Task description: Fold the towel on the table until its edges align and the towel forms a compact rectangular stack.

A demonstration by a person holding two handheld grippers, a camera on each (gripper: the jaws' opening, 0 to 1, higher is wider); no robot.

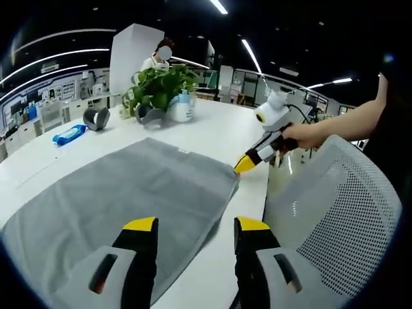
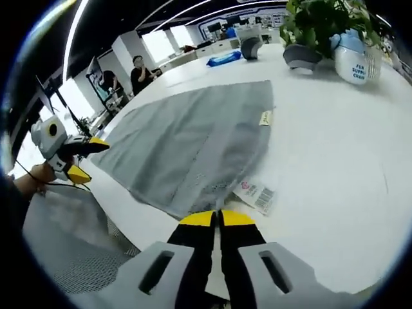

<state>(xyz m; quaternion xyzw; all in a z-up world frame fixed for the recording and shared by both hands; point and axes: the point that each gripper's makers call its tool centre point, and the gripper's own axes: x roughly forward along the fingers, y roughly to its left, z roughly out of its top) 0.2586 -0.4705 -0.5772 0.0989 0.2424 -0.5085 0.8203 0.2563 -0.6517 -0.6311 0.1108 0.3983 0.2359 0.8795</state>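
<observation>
My left gripper (image 1: 193, 226) is spread wide above the near edge of the grey towel (image 1: 129, 193). My right gripper (image 2: 217, 218) pinches the towel's corner on the white table (image 2: 335, 148).

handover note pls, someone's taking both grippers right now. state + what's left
Left gripper: jaws open, hovering over the near edge of the gray towel, holding nothing.
Right gripper: jaws shut at a towel corner, next to its care tag; it looks pinched, but the cloth between the jaws is not clearly visible.
Towel: lying spread flat on the white table, no fold made yet.
Left to do: grip the other corner, then make all folds into a compact, edge-aligned stack.
</observation>
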